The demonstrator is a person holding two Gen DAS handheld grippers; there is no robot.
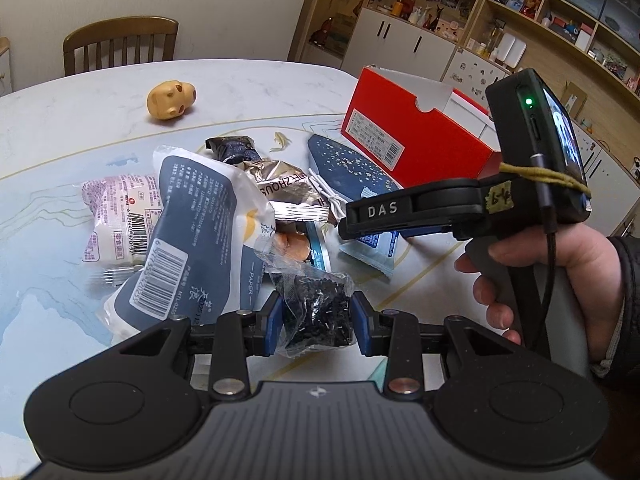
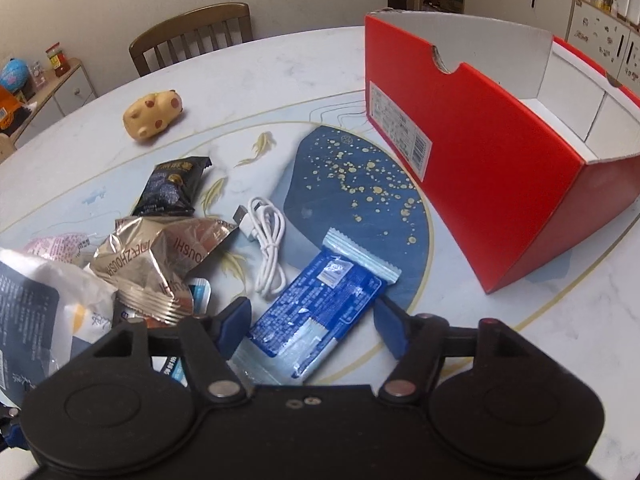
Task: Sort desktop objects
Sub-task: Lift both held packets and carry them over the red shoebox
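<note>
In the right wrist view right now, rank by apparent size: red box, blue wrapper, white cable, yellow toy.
1. red box
2. blue wrapper, though nearest the camera
3. white cable and yellow toy: too alike to rank

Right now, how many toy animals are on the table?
1: the yellow spotted toy lies alone on the far side of the table, beyond the snack pile. Others could be hidden under the pile.
</note>
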